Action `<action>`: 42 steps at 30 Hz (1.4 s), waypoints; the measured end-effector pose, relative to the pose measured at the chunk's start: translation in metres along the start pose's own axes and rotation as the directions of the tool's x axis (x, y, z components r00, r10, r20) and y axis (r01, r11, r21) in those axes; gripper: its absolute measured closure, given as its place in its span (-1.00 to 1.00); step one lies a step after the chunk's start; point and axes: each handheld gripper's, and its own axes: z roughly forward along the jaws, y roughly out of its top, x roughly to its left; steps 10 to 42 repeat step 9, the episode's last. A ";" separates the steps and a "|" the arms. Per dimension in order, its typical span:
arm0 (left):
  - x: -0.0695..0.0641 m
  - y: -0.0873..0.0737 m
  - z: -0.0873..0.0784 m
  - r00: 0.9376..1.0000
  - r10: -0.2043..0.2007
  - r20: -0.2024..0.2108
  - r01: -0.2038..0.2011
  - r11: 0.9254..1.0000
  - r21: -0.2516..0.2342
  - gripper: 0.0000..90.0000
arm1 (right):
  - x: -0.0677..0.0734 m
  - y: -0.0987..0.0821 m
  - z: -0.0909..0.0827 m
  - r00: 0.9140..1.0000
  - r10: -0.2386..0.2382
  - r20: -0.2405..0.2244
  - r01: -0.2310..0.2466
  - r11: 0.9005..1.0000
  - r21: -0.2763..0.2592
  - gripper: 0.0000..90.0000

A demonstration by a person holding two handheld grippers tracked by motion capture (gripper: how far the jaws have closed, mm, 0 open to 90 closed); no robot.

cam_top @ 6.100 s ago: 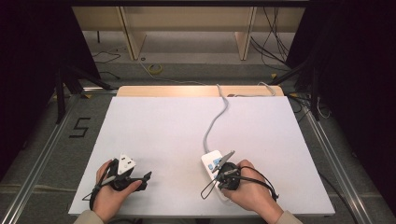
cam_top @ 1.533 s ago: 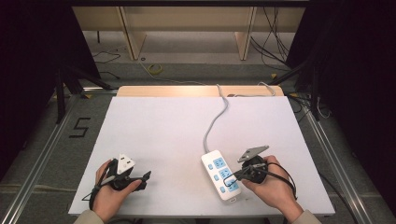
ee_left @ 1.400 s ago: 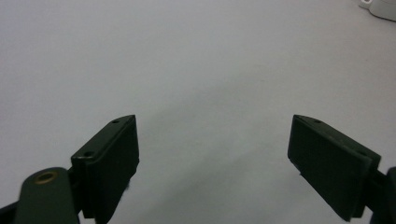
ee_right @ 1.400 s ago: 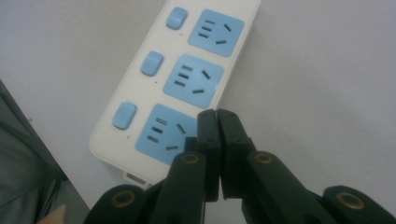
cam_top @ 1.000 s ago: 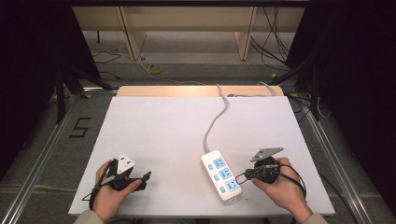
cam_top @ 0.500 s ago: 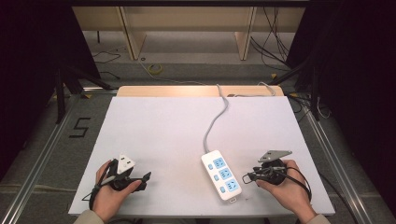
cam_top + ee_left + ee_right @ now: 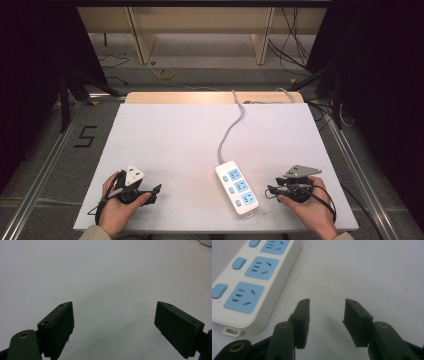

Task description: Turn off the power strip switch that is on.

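A white power strip (image 7: 237, 187) with three blue sockets and blue switches lies on the white table (image 7: 180, 145) near the front edge; its grey cable (image 7: 231, 127) runs to the back. In the right gripper view the power strip (image 7: 254, 277) lies left of the jaws. My right gripper (image 7: 270, 190) rests on the table right of the strip, apart from it, open and empty (image 7: 325, 322). My left gripper (image 7: 156, 190) rests at the front left, open wide with bare table between its jaws (image 7: 113, 325).
A wooden board (image 7: 210, 97) borders the table's back edge. Metal rails (image 7: 45, 165) run along both sides. Cables (image 7: 295, 50) lie on the floor behind, near shelf legs. A "5" mark (image 7: 86, 136) sits on the floor at left.
My right gripper has slid rightward away from the power strip, which it was over 6 s ago. The left gripper and the strip have stayed put.
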 end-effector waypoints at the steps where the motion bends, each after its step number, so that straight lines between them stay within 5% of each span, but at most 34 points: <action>1: 0.000 0.000 0.000 1.000 -0.001 0.000 0.001 1.000 0.000 -0.65 | 0.000 0.000 0.000 1.000 0.001 0.001 -0.001 1.000 -0.005 0.24; 42: 0.002 -0.001 0.003 1.000 -0.010 0.001 0.010 1.000 0.009 -0.65 | 0.000 -0.002 0.000 1.000 0.002 0.002 -0.002 0.999 -0.034 0.14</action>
